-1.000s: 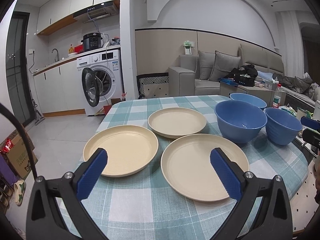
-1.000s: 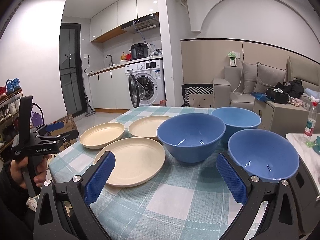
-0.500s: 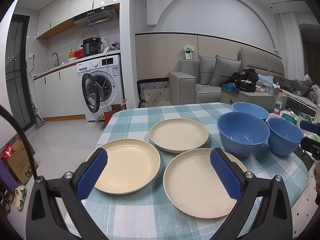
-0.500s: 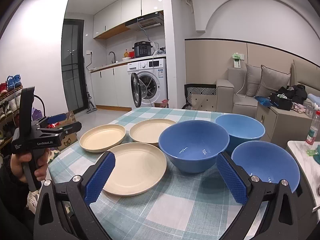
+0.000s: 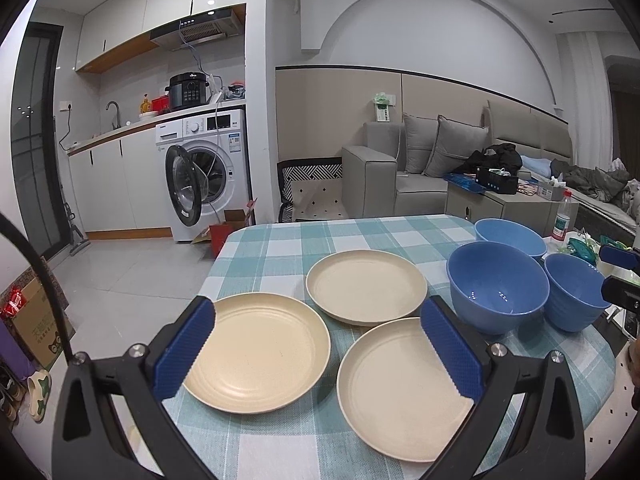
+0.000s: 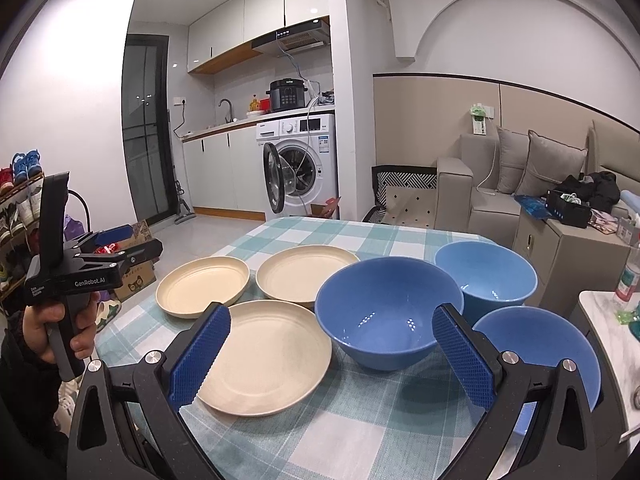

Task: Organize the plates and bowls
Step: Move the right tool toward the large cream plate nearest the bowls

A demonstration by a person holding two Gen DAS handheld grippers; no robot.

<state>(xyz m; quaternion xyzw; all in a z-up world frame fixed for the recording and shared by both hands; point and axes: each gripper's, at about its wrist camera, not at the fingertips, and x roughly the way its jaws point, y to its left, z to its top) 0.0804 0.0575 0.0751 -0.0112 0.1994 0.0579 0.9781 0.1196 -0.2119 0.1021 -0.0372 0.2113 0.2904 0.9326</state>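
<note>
Both tools hang short of the table (image 5: 280, 236), holding nothing. The left gripper (image 5: 320, 354) has its jaws spread wide, with the left plate (image 5: 260, 354) and the near plate (image 5: 396, 388) lying just ahead and below — so the left hand is nearer the plates, the far plate (image 5: 366, 286) sitting beyond them. The right gripper (image 6: 332, 358) is likewise spread, facing the big bowl (image 6: 388, 312), with the near bowl (image 6: 540, 344) to its right and the far bowl (image 6: 486, 270) behind. Plates are round, so any rim will do. The bowls crowd together — the plates' left rims look freest, though near the table's edge.
</note>
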